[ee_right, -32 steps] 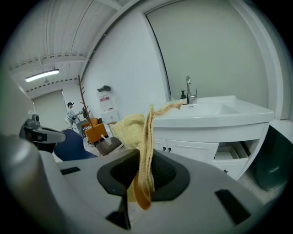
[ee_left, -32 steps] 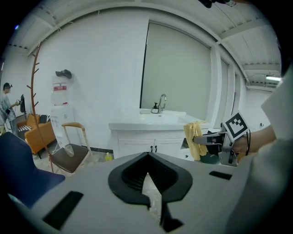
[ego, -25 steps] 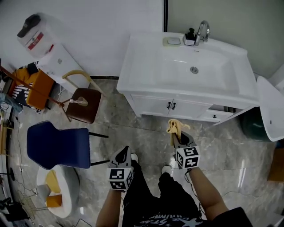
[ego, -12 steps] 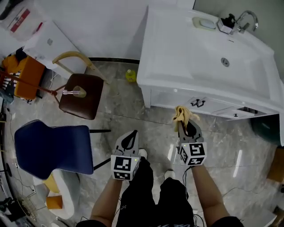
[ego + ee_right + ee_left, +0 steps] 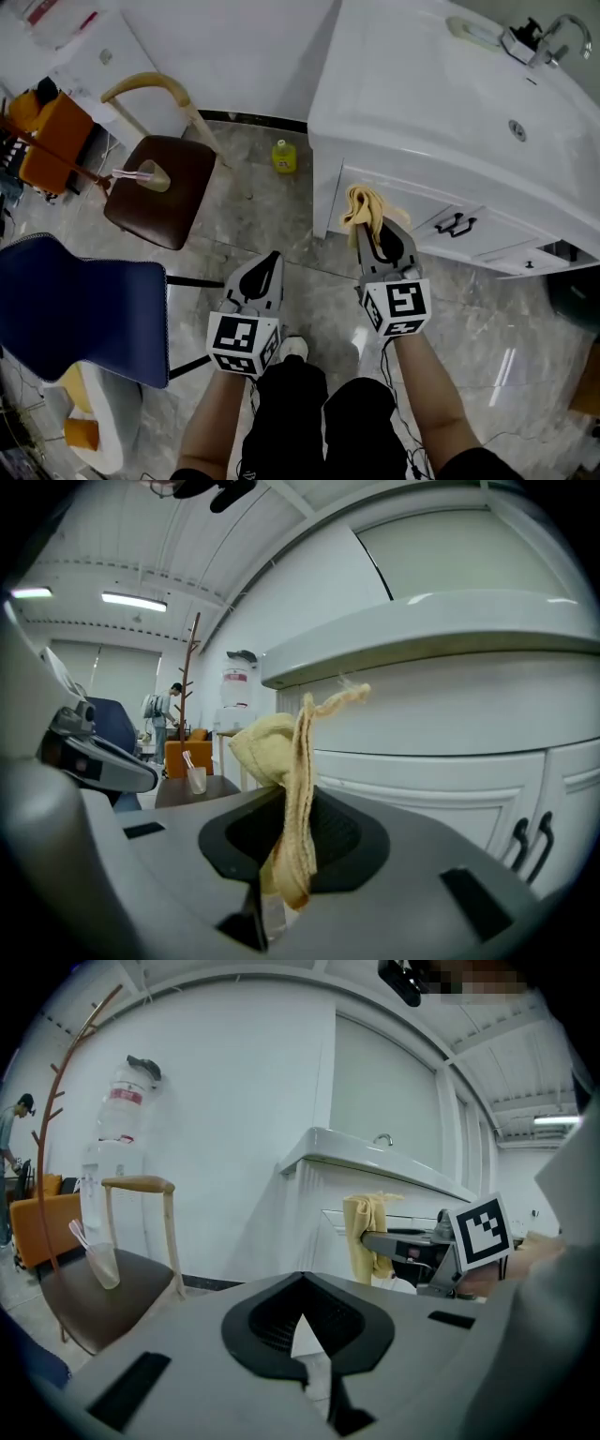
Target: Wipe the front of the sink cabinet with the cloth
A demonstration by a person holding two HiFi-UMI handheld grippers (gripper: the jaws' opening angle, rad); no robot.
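The person is closing in: the cabinet [image 5: 427,211] is sitting far nearer than a second ago, and the cloth [image 5: 362,208], pinched in the right gripper [image 5: 373,230], is now reaching the left end of its front, so wiping is likely starting. The left gripper [image 5: 270,262] is hanging closed on nothing. Its view is giving a side look at the cloth by the front, contact unclear; the right gripper view is showing the pinch itself.
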